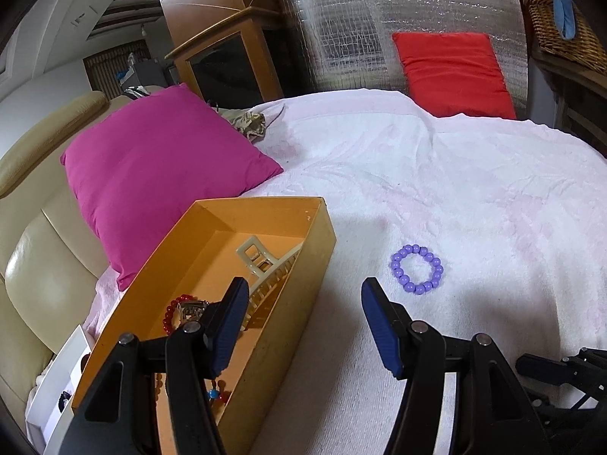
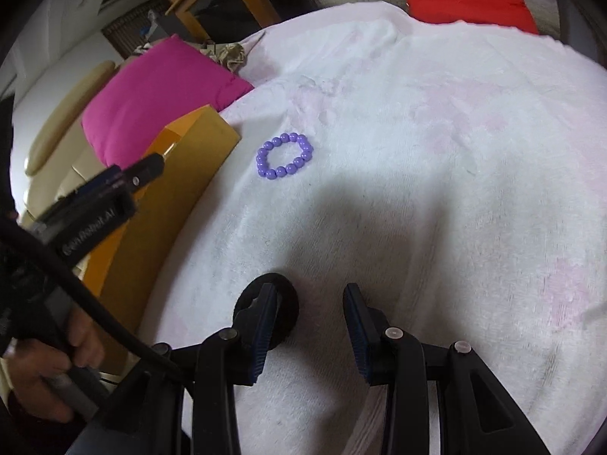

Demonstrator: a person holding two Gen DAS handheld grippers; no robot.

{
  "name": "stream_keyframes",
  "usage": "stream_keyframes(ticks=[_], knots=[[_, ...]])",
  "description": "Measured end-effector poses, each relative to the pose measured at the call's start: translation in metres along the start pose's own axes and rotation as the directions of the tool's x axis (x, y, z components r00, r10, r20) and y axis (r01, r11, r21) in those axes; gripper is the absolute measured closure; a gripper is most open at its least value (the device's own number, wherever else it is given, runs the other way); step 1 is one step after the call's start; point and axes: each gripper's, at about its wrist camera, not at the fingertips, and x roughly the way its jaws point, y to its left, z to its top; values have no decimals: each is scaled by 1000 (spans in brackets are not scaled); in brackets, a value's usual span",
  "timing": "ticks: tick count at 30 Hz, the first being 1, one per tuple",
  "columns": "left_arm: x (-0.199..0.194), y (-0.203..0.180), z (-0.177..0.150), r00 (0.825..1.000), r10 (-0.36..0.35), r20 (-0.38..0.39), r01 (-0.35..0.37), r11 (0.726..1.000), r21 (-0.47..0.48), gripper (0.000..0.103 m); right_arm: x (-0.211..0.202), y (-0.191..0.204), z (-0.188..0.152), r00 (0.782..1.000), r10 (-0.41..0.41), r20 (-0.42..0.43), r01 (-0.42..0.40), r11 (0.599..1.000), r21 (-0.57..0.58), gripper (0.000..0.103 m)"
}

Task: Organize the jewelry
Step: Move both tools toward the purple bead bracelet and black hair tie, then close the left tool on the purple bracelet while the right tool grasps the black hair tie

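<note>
Domestic living room, being used as an informal work surface.

A cream leather sofa (image 1: pixel 41 235) is being seen at the left, with a magenta cushion (image 1: pixel 159 174) being propped against it. A white towel (image 1: pixel 474 197) is being spread over a soft, rounded surface, and a red cushion (image 1: pixel 455 76) is lying at its far edge. A wooden cabinet with a dark glass door (image 1: pixel 227 64) and a wicker basket (image 1: pixel 561 26) are standing behind. A sheet of silver foil insulation (image 1: pixel 360 26) is being leaned upright at the back. An orange cardboard box (image 1: pixel 303 265) holding household trinkets is being kept on the towel.
</note>
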Motion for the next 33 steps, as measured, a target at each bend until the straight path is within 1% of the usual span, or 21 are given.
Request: stream_keyframes(ticks=[2,3,4,6,7,8,12,14,17,20,22,24,27,28,30,31,33], knots=[[0,0,0,1000,-1,-3,1,1000,1,41,2,4,-2,1000,-25,3,25,999,-41,63],[1,0,-1,1000,-1,-5,1,1000,1,41,2,7,-4,999,-46,9,46,997,-67,67],[1,-1,-1,1000,-1,-5,1,1000,1,41,2,10,-4,998,-65,14,66,994,-85,76],[1,-1,0,1000,-3,-7,3,1000,0,41,1,13,-7,996,-90,21,92,989,-117,86],[1,-2,0,1000,-4,-9,4,1000,0,41,0,13,-7,996,-90,24,92,989,-117,90],[2,-2,0,1000,-6,-11,6,1000,-1,41,-1,13,-7,995,-91,28,93,989,-117,91],[2,-7,0,1000,-18,-18,18,1000,-2,41,-9,10,-4,993,-107,55,112,988,-107,92],[3,-9,0,999,-26,-21,26,1000,-1,41,-17,4,0,991,-108,79,114,990,-85,92],[4,-14,0,999,-38,-26,38,999,3,41,-32,-11,7,982,-140,124,145,989,-35,92],[5,-20,0,997,-72,-34,73,997,8,41,-42,-28,14,976,-170,136,168,985,24,92],[7,-24,1,992,-121,-40,121,993,6,41,-47,-41,17,970,-204,134,197,978,61,92],[11,-28,3,980,-192,-60,192,981,-9,41,-51,-54,19,963,-239,126,228,969,96,92],[22,-34,6,954,-285,-89,282,958,-41,41,-55,-72,21,957,-270,105,254,956,144,92],[26,-38,7,947,-306,-97,304,952,-35,41,-57,-76,20,954,-282,102,265,952,151,92],[35,-46,9,941,-321,-108,322,947,-17,41,-59,-82,21,948,-305,89,289,944,157,92],[40,-50,10,934,-338,-117,338,941,-16,41,-58,-85,21,946,-315,75,300,940,163,92],[50,-56,10,909,-391,-143,390,920,-37,41,-58,-94,20,944,-327,41,315,931,184,92]])
